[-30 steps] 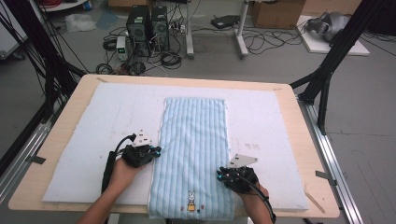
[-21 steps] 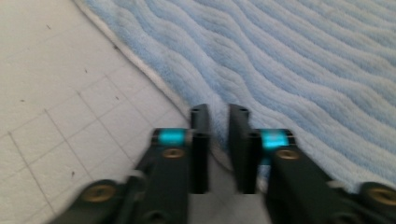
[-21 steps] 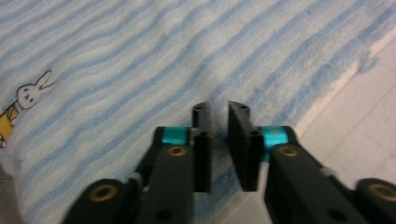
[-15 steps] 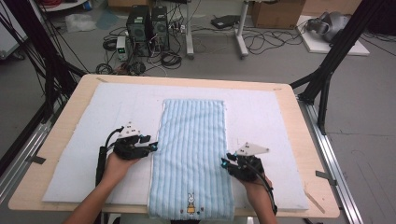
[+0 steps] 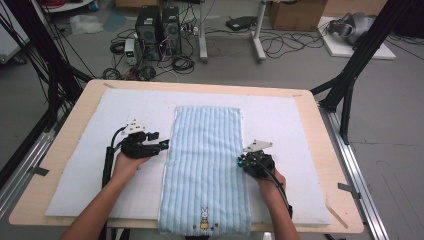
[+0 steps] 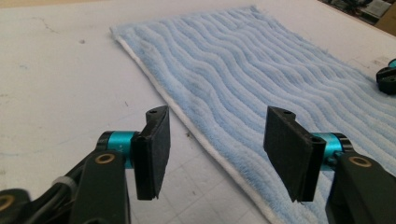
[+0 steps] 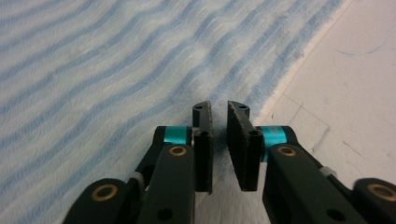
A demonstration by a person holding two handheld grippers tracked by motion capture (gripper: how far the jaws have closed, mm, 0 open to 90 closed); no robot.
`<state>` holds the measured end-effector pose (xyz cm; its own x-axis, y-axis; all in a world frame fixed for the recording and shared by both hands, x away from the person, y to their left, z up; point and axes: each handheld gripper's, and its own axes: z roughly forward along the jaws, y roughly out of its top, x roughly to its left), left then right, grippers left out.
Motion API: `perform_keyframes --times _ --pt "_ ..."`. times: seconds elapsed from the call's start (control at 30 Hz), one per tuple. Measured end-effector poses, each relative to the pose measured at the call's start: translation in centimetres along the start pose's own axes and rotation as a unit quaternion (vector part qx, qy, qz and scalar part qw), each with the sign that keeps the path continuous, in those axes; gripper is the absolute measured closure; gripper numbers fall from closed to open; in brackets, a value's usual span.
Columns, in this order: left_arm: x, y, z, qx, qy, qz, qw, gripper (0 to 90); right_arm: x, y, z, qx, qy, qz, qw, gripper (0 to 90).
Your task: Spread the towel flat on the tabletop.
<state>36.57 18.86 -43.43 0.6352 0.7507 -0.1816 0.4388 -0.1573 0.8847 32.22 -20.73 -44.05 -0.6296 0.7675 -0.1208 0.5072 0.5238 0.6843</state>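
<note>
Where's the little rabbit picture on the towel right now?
In the high view, the rabbit sits at the blue towel's near end, by the table's front edge.

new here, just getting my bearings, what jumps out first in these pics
A long blue striped towel lies flat down the middle of the white mat, a small rabbit patch at its near end. The left gripper, jaws open, and the right gripper, nearly shut, flank its long edges.

No readable text, labels or numbers anywhere.
</note>
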Motion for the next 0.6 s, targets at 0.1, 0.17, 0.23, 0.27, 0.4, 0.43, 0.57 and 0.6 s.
perform_keyframes --times 0.1,0.17,0.23,0.27,0.4,0.43,0.57,0.6 --pt "0.4 0.2 -0.4 -0.006 0.001 -0.008 0.9999 39.1 -0.1 -0.3 -0.3 -0.001 0.005 0.005 1.0000 72.2" --pt "0.6 0.2 -0.6 -0.014 -0.009 -0.018 0.9997 35.7 -0.6 -0.6 -0.7 -0.020 0.010 0.025 0.9994 57.9" --pt "0.7 0.3 -1.0 -0.027 -0.015 -0.025 0.9992 30.1 -1.1 -0.9 -1.6 -0.060 0.012 0.038 0.9974 50.6" --pt "0.7 0.4 -1.1 -0.033 -0.014 -0.028 0.9990 25.2 -1.4 -1.0 -2.1 -0.076 0.003 0.044 0.9962 45.2" --pt "1.0 0.5 -1.8 -0.042 -0.028 -0.019 0.9986 19.0 -2.9 -1.5 -3.8 -0.110 -0.026 0.062 0.9917 31.6" --pt "1.1 0.6 -1.9 -0.043 -0.028 -0.012 0.9986 19.1 -3.2 -1.7 -4.1 -0.114 -0.030 0.062 0.9911 29.1" --pt "1.3 0.5 -2.1 -0.074 -0.035 0.025 0.9963 22.1 -4.5 -2.6 -4.7 -0.114 -0.039 0.063 0.9908 20.1" --pt "1.3 0.5 -2.1 -0.076 -0.036 0.033 0.9960 23.0 -4.7 -2.8 -4.7 -0.111 -0.044 0.061 0.9909 18.2"
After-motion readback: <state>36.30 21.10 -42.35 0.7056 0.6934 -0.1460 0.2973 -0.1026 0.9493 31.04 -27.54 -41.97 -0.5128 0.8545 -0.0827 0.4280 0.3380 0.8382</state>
